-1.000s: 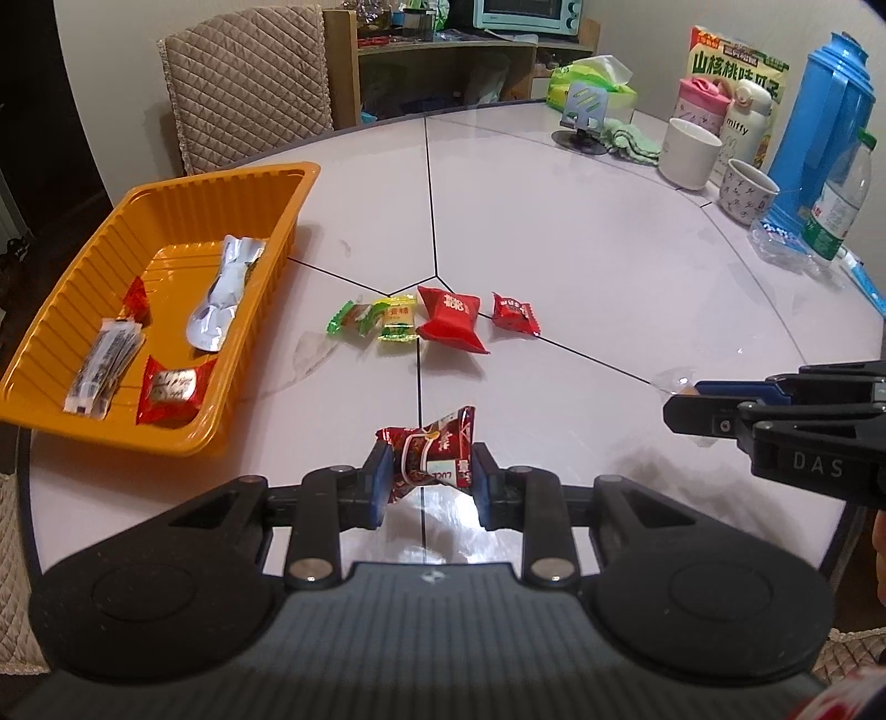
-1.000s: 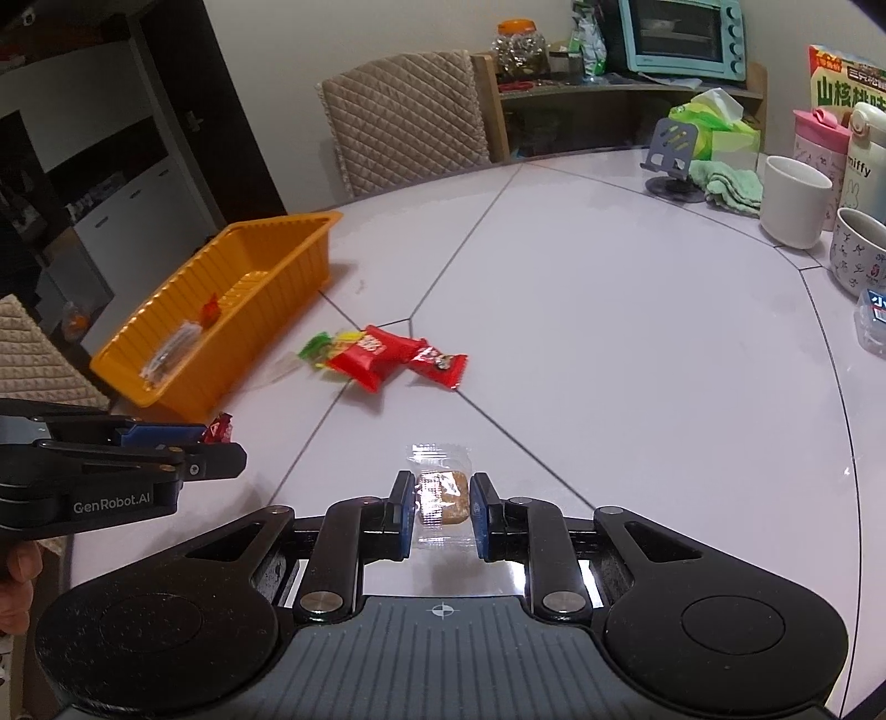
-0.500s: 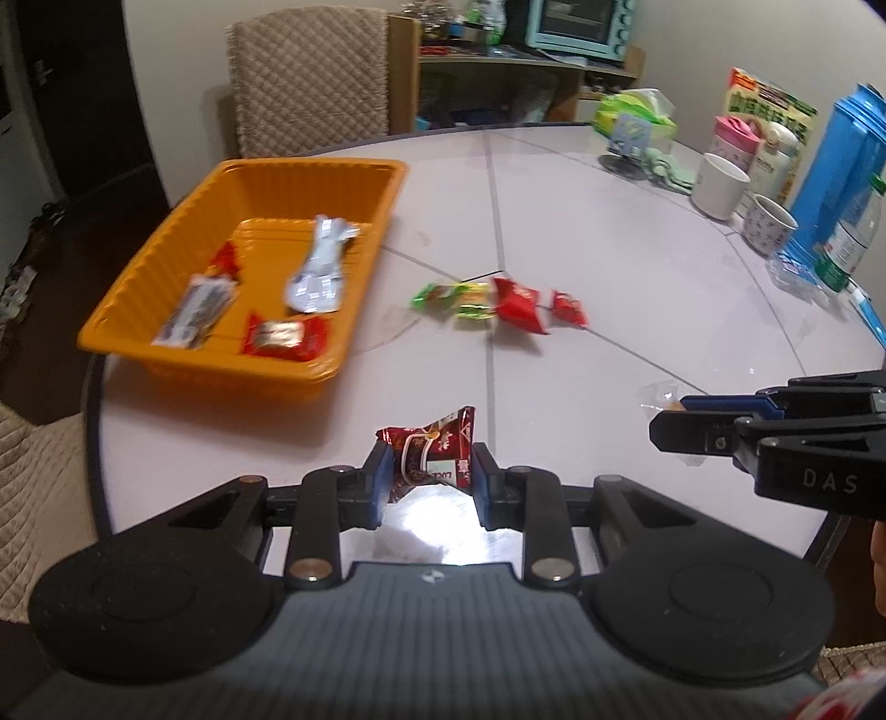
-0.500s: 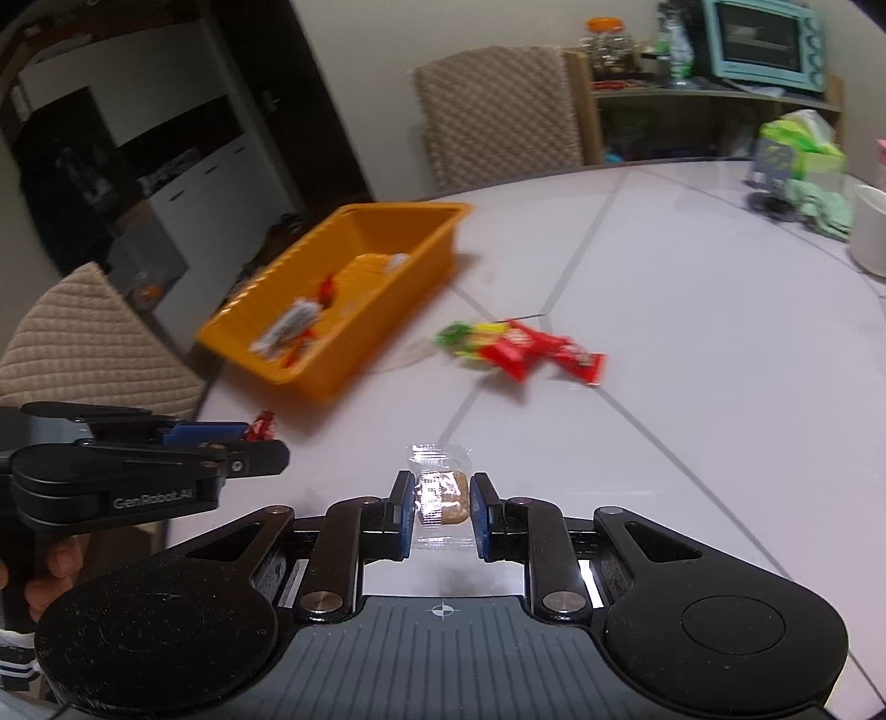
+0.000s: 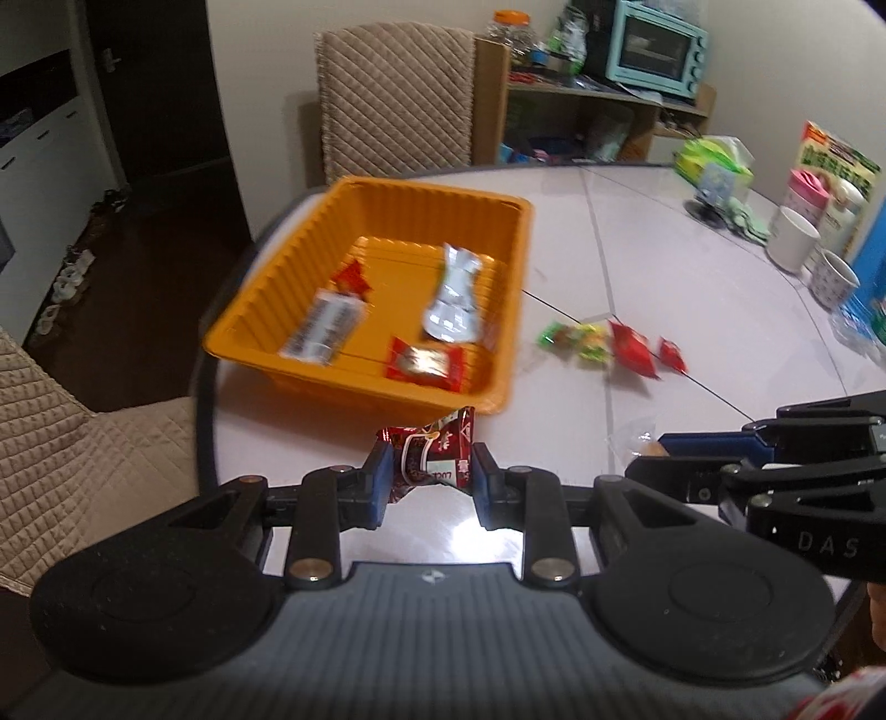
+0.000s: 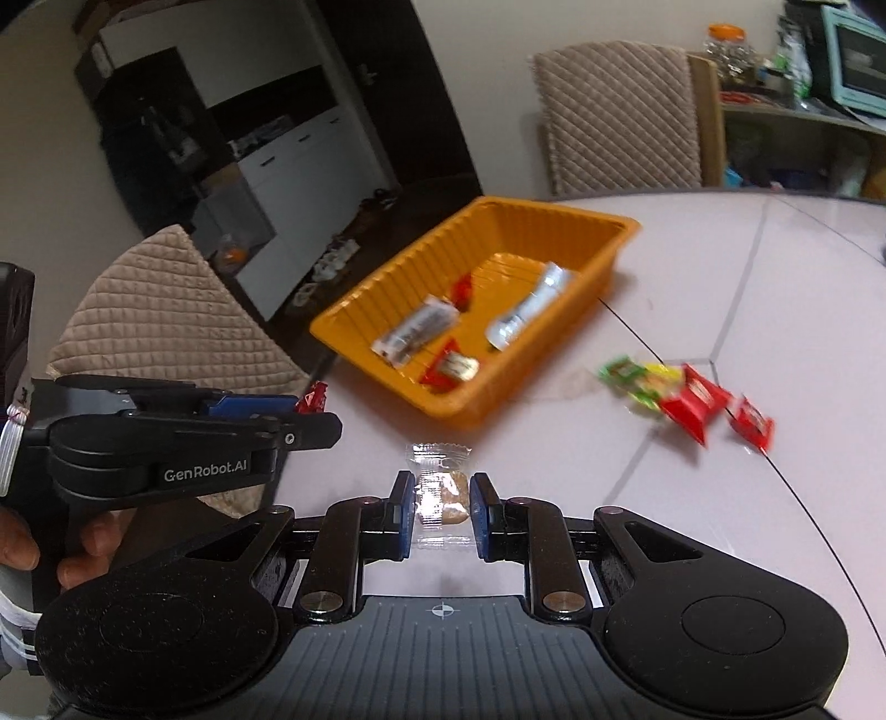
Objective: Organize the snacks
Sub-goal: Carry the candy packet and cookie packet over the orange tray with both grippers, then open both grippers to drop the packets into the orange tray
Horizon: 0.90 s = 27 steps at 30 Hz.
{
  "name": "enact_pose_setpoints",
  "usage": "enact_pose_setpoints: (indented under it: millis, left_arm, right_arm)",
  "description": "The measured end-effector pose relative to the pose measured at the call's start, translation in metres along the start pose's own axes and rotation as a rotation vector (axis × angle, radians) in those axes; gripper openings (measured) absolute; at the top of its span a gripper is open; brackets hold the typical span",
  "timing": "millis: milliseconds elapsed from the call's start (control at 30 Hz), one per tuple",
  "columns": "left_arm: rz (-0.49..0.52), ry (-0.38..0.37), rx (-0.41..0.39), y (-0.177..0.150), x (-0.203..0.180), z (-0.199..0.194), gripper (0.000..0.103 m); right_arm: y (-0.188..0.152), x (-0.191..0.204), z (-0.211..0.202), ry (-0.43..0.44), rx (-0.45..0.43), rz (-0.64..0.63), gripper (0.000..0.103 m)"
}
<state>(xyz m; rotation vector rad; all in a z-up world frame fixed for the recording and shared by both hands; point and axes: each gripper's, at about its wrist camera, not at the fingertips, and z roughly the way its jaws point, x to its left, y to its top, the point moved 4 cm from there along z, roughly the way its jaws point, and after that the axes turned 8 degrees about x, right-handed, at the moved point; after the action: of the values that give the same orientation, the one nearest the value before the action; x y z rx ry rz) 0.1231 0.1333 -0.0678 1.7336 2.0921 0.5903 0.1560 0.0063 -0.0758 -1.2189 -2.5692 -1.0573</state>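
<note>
Tray: an orange ribbed tray [image 5: 310,302] stands on the white desk [image 5: 637,266], close to the desk's edge.
Tray contents: four packets. A silver sachet [image 5: 454,296] lies toward the right wall, a long grey-and-white bar [image 5: 324,332] toward the left wall, a small red packet [image 5: 352,278] just beyond the bar, and a red candy with a shiny centre [image 5: 423,363] by the near wall.
Loose pile: right of the tray on the desk, a green packet [image 6: 623,372], a yellow-green one [image 6: 656,387] beside it, a large red pouch [image 6: 695,401] and a small red packet [image 6: 750,425]; four in all, blurred, print unreadable.
Left tongs [image 5: 431,479]: closed on a dark red packet [image 5: 437,454] just in front of the tray's near wall; its print reads upside down, something like "1207".
Right tongs [image 6: 442,507]: closed on a clear wrapper with a brown biscuit [image 6: 443,493], in front of the tray.
Writing: "GenRobot.AI" on the side of the left tongs, "DAS" on the right tongs.
Beyond the tray: two quilted chairs [image 6: 617,116], a teal oven [image 5: 656,50] on a shelf, two mugs [image 5: 792,238] at the desk's far right.
</note>
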Motion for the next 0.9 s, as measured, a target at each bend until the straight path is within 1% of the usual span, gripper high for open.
enact_pose_setpoints:
  millis: [200,333,633,900]
  left_arm:
    - [-0.019,0.019,-0.034,0.022,0.023,0.002,0.026]
    - [-0.027,0.015,-0.05,0.038,0.035,0.008,0.026]
    - [-0.03,0.005,-0.053,0.07,0.049,0.033,0.026]
    - [-0.042,-0.008,-0.034,0.09,0.056,0.06,0.026]
  right_arm:
    - [0.032,0.006,0.02,0.014,-0.018,-0.024,0.021]
    - [0.054,0.007,0.034,0.014,-0.035,-0.026,0.021]
    - [0.097,-0.003,0.064,-0.007,-0.059,-0.007,0.021]
    - [0.118,-0.018,0.093,-0.009,-0.042,0.035,0.021]
